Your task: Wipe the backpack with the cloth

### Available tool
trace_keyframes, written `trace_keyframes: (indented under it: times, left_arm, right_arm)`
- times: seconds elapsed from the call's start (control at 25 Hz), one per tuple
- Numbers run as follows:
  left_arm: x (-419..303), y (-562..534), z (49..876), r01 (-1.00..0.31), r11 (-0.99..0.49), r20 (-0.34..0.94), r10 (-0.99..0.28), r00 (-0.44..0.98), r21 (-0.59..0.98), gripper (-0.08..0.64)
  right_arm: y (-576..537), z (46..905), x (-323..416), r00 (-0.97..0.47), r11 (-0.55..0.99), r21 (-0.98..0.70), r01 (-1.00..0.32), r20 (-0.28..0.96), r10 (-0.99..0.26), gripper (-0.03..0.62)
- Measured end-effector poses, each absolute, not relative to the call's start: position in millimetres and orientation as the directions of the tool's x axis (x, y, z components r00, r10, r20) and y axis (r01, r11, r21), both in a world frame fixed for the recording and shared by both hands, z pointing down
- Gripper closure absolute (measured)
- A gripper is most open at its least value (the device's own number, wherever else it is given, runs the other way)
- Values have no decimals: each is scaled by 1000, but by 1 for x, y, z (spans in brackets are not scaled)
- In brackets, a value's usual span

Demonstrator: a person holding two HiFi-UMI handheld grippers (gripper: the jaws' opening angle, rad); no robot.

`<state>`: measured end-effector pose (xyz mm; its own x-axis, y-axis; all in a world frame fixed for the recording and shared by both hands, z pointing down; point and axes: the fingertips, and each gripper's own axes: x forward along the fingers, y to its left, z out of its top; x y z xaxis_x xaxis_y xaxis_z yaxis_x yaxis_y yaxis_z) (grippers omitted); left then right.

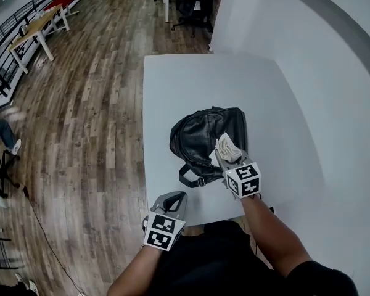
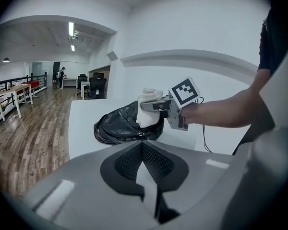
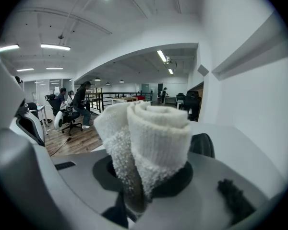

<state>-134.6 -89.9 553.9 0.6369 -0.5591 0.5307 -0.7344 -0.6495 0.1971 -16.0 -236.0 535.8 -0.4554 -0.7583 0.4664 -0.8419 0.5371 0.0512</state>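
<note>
A black leather backpack (image 1: 203, 131) lies in the middle of the white table (image 1: 185, 85), its strap trailing toward the front edge. My right gripper (image 1: 227, 152) hovers over the backpack's near right side, shut on a rolled white cloth (image 1: 226, 145). The cloth (image 3: 149, 138) fills the right gripper view, bulging out between the jaws, with a dark bit of backpack (image 3: 202, 145) behind it. My left gripper (image 1: 176, 198) is at the table's front edge, shut and holding nothing, apart from the backpack (image 2: 117, 126). From there the cloth (image 2: 147, 110) shows against the bag's top.
A white wall (image 1: 320, 73) runs along the table's right and far sides. Wooden floor (image 1: 80, 103) lies to the left, with desks and office chairs (image 1: 194, 2) farther off. A thin black cable (image 2: 204, 140) hangs by the right forearm. People sit far back in the room.
</note>
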Motion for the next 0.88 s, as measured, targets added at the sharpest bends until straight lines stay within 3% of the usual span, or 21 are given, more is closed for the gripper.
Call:
trace_keyframes:
  times: [0.88]
  left_arm:
    - [-137, -70, 540, -696, -693, 493, -546, 677, 189, 554]
  right_arm:
    - [-202, 509, 49, -303, 385, 111, -916, 437, -847, 503]
